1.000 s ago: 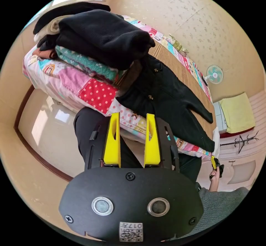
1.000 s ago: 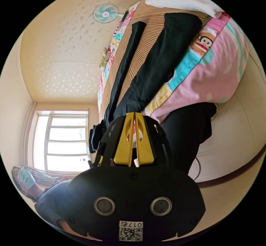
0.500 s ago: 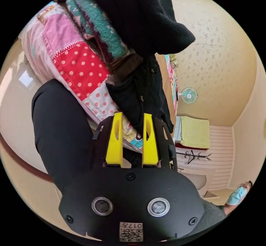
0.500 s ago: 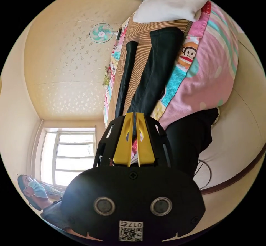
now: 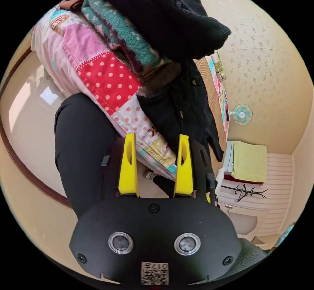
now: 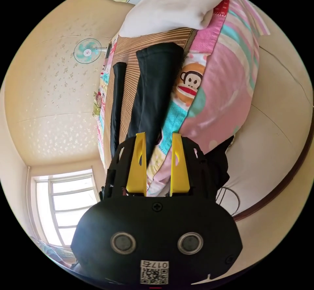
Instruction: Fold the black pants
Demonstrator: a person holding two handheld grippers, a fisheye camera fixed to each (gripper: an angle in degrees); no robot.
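The left tool [image 5: 156, 165] is released, jaws apart and empty, at 6 o'clock below the black pants [image 5: 183, 113]; the right tool [image 6: 158, 164] is likewise released near a leg [image 6: 153, 90]; the pants lie flat on the bed [image 6: 209, 84], beside a clothes pile [image 5: 140, 38]; soft, limp, light fabric; I would grasp waistband and hem; both tools point bedward.

Bright daylight pours from the window [image 6: 63, 201] (blown out white) — fisheye bending edges, dark clothes losing detail.
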